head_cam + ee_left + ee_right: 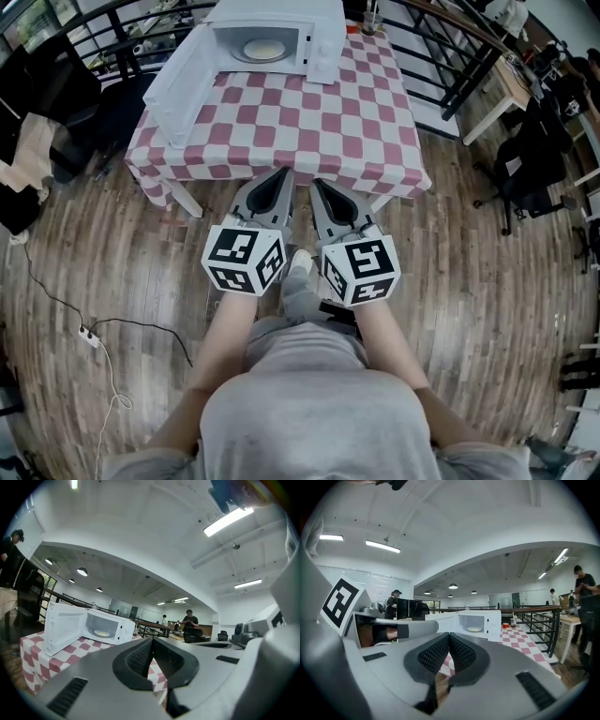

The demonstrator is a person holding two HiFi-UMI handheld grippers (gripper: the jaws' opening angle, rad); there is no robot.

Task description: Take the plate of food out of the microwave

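Observation:
A white microwave [272, 37] stands at the far end of a table, its door [183, 89] swung open to the left. Inside lies a pale plate of food [263, 49], also visible as the plate [102, 633] in the left gripper view and the plate [474, 629] in the right gripper view. My left gripper [284, 176] and right gripper [317, 186] hang side by side at the table's near edge, well short of the microwave. Both are shut and hold nothing. Their jaws meet tip to tip in both gripper views.
The table [309, 127] wears a red-and-white checked cloth. A cup [371, 21] stands right of the microwave. A black railing [450, 56] runs behind the table, chairs [525, 169] stand at the right, and a cable with a power strip [89, 335] lies on the wooden floor at the left.

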